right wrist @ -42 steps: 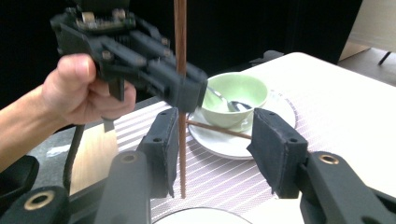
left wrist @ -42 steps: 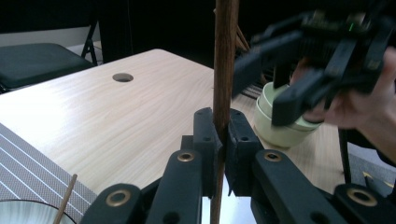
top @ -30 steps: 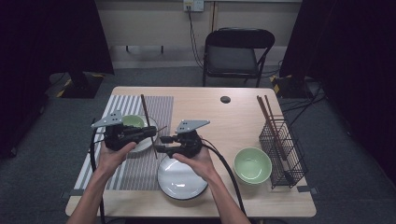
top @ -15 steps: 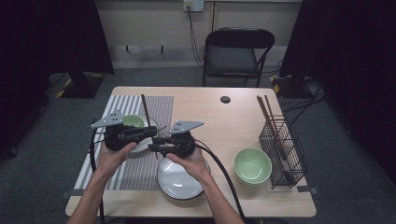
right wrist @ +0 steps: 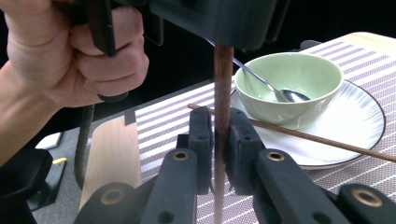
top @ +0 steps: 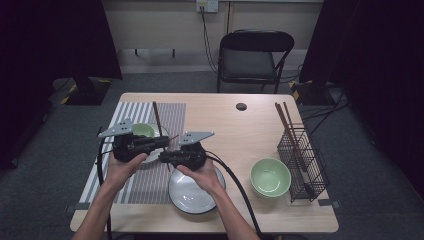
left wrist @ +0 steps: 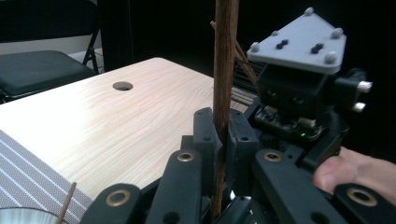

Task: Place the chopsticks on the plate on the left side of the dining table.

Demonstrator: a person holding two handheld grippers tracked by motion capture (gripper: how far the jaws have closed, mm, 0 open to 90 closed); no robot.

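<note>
A chopstick [left wrist: 224, 70] is clamped by both grippers at once, held in the air above the mat [top: 145, 175] near the table's [top: 225, 125] left middle. In the left gripper view its shaft stands between the jaws, which are closed tight upon it, and runs up past the right gripper [left wrist: 299, 100] just beyond. In the right gripper view the same chopstick [right wrist: 222, 93] is pinched between that gripper's closed jaws and runs on into the left gripper [right wrist: 219, 21] above. Seen from above, the left gripper [top: 162, 142] and right gripper [top: 162, 159] point toward each other, tips nearly meeting, so the stick's long axis is shared and short between them; neither is nearer. Both hands are wrapped round the handles, forearms entering from the near edge. A second chopstick [right wrist: 299, 135] lies across a plate [right wrist: 345, 135] beside a bowl [right wrist: 289, 84] with a spoon [right wrist: 275, 91]. An empty plate [top: 192, 192], another bowl [top: 270, 177] and a rack [top: 302, 160] stand toward the right edge.
</note>
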